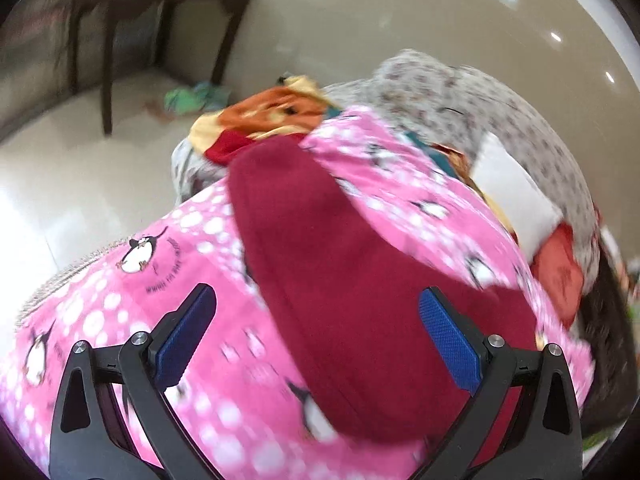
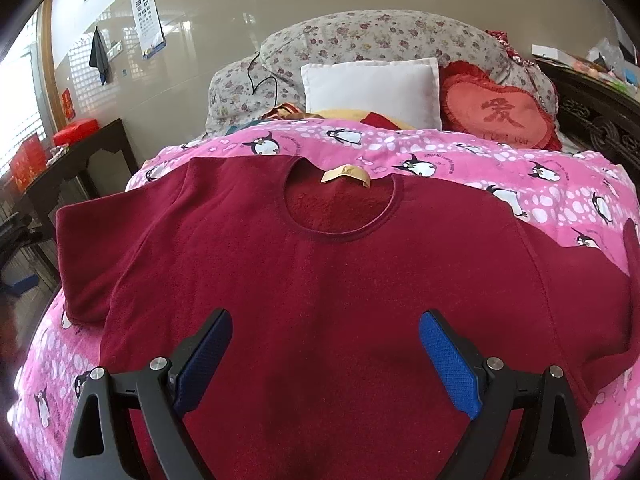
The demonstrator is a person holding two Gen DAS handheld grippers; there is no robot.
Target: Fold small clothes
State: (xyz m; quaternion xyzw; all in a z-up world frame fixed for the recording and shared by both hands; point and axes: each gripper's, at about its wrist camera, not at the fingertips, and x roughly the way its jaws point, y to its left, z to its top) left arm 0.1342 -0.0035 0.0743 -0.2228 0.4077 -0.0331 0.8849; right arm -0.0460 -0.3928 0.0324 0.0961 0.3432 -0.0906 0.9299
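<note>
A dark red fleece sweater (image 2: 320,280) lies spread flat on a pink penguin-print blanket (image 2: 500,160), neck hole and tan label (image 2: 346,176) facing away from me. Its left sleeve (image 2: 92,248) lies folded at the bed's left side. My right gripper (image 2: 326,344) is open and empty, hovering over the sweater's lower body. In the blurred left wrist view, my left gripper (image 1: 318,320) is open and empty over a long red sleeve (image 1: 340,280) that lies across the blanket (image 1: 100,320).
At the head of the bed are a floral quilt (image 2: 380,36), a white pillow (image 2: 372,88), a red heart cushion (image 2: 496,108) and a pile of orange and yellow clothes (image 1: 272,112). A dark side table (image 2: 80,160) stands left of the bed.
</note>
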